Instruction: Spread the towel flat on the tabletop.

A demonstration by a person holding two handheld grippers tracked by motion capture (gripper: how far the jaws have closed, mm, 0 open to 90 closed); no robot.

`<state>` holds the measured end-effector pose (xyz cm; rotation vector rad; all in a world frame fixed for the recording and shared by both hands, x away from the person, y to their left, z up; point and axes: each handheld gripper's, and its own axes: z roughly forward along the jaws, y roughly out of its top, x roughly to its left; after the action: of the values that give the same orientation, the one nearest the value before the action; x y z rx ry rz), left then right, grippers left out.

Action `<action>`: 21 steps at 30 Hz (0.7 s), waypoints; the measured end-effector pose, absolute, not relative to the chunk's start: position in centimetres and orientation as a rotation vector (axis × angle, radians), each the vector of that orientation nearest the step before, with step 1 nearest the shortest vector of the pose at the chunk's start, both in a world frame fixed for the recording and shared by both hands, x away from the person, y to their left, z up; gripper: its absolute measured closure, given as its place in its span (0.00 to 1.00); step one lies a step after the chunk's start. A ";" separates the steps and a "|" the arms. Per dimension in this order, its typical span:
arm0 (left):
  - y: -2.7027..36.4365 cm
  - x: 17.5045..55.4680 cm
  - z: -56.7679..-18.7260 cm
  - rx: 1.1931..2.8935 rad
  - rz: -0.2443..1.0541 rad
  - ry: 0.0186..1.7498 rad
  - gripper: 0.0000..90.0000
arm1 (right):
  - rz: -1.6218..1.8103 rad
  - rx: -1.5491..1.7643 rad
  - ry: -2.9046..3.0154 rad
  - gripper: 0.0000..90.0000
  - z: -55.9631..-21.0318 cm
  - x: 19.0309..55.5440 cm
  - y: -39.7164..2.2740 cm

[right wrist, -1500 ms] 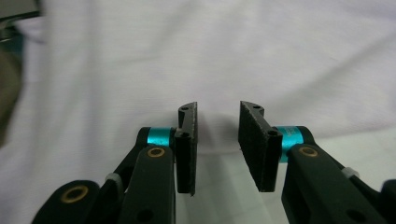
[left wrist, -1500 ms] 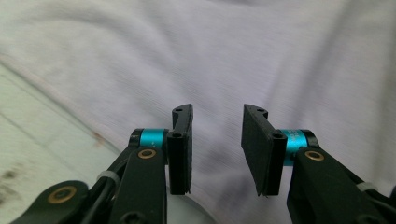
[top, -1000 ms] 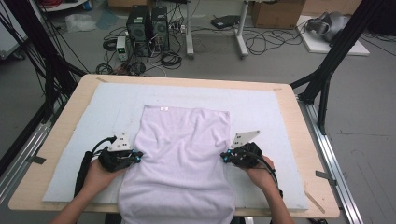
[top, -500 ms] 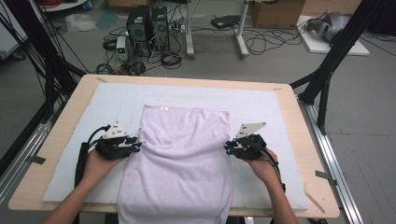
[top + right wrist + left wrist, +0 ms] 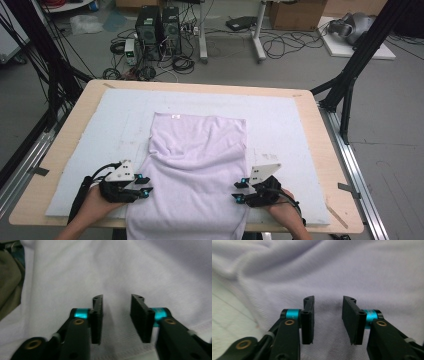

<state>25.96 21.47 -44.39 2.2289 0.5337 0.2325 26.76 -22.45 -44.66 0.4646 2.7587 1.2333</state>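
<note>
A pale lilac cloth (image 5: 197,165) lies spread on the white mat (image 5: 280,125) and hangs over the table's near edge. My left gripper (image 5: 143,186) sits at the cloth's left edge, near the front, pointing inward. In the left gripper view the gripper (image 5: 328,298) hovers over the cloth (image 5: 352,267) with nothing between its pads; its jaws have just opened, then closed back a little. My right gripper (image 5: 239,191) sits at the cloth's right edge. The right gripper view shows the gripper (image 5: 116,296) open over the cloth's hem (image 5: 120,340), its jaws having just opened further.
The mat covers most of the wooden table (image 5: 332,200). Black frame struts (image 5: 350,65) rise at the table's left and right sides. Computer towers (image 5: 157,27) and cables lie on the floor beyond the far edge. The person's hands (image 5: 280,212) come in over the near edge.
Both grippers went from shut to open, letting the cloth go. Both hands have drawn back toward the table's near edge along the cloth's sides.
</note>
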 end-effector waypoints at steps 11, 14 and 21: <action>22.3 20.7 -43.4 2.245 0.246 0.501 0.98 | 1.276 0.391 2.800 0.98 -43.8 23.3 -23.6; 22.5 18.7 -42.8 2.235 0.217 0.471 0.98 | 1.294 0.351 2.819 0.97 -43.2 21.2 -23.8; 21.7 20.0 -42.9 2.227 0.236 0.472 0.72 | 1.295 0.375 2.762 0.69 -42.2 21.4 -23.6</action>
<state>19.99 21.66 -42.91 2.2273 0.4715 0.2363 21.42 -23.63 -42.18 0.3750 2.7623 1.2954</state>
